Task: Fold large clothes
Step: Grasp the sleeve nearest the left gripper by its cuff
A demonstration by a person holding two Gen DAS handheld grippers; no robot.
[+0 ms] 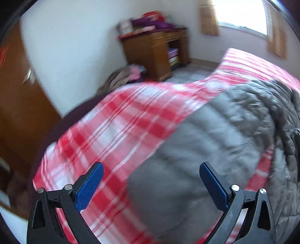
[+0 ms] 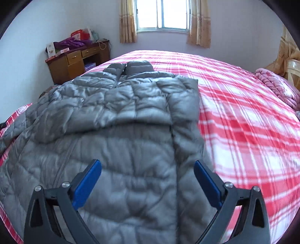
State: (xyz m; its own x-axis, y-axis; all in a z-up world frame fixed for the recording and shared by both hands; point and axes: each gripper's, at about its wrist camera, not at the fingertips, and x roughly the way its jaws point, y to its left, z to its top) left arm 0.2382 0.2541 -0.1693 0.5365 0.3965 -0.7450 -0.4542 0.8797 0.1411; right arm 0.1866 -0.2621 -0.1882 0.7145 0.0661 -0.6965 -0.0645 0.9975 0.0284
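Right gripper [image 2: 148, 180] agape above jacket [image 2: 116, 105]

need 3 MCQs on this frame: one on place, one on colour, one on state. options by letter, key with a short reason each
1. Where does the grey puffer jacket lie?
A. on the floor
B. on the bed
C. on the wooden desk

2. What colours is the bed cover?
A. red and white plaid
B. plain blue
C. green stripes

3. How do the right tongs stand?
A. shut on a sleeve
B. shut on nothing
C. open, nothing between the pads

Key:
1 B: the right wrist view shows the jacket spread on the plaid cover, collar toward the window.
2 A: red and white checks run across the whole cover in both views.
3 C: the blue pads stand wide apart above the jacket, pressing on no fabric; the left tongs stand open too.
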